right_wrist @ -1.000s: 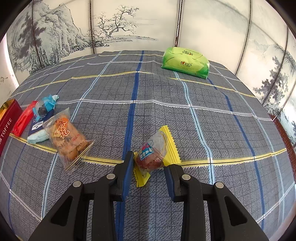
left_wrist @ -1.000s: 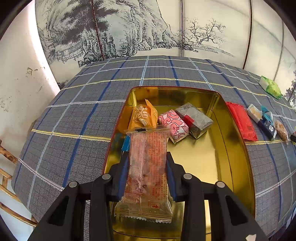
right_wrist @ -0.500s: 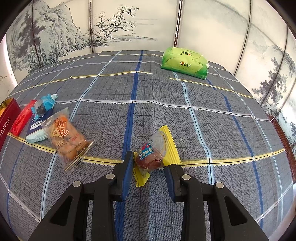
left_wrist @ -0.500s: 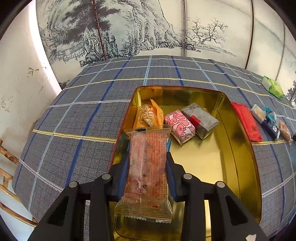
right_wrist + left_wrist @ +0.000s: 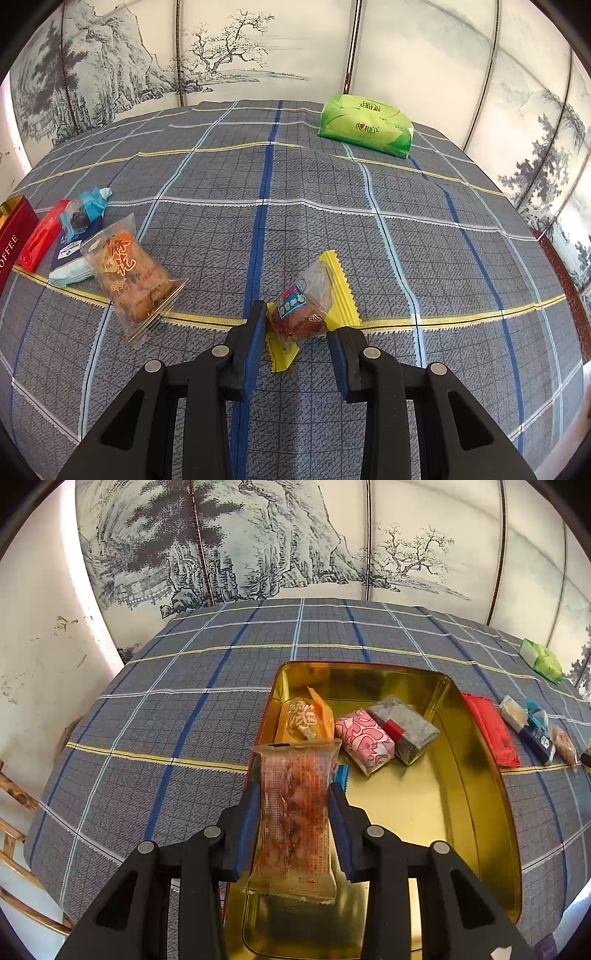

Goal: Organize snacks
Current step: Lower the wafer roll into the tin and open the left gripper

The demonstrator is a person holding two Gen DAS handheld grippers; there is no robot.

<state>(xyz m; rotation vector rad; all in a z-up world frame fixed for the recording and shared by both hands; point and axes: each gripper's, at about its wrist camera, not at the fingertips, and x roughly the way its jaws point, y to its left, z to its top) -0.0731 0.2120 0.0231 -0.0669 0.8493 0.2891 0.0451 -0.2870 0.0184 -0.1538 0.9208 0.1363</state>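
My left gripper (image 5: 293, 797) is shut on a long clear packet with red print (image 5: 295, 768), held upright over the near left part of the open gold tin (image 5: 476, 775). In the tin lie an orange packet (image 5: 303, 720), a pink packet (image 5: 364, 740) and a grey packet (image 5: 404, 729). A blue edge (image 5: 341, 775) shows behind the held packet. In the right wrist view my right gripper (image 5: 297, 326) is shut on a yellow-edged packet with a brown snack (image 5: 306, 306), low over the plaid cloth. I cannot tell whether it is lifted.
Left of my right gripper lie a clear packet of fried twists (image 5: 129, 273), a white-and-blue packet (image 5: 74, 258), a teal packet (image 5: 85, 210) and a red packet (image 5: 42, 236), next to the tin's red side (image 5: 11, 236). A green tissue pack (image 5: 365, 125) sits far back. Painted screens ring the table.
The left gripper has drifted a little to the left with its packet, so the tin sits further right in its view. The right gripper and its packet have not moved.
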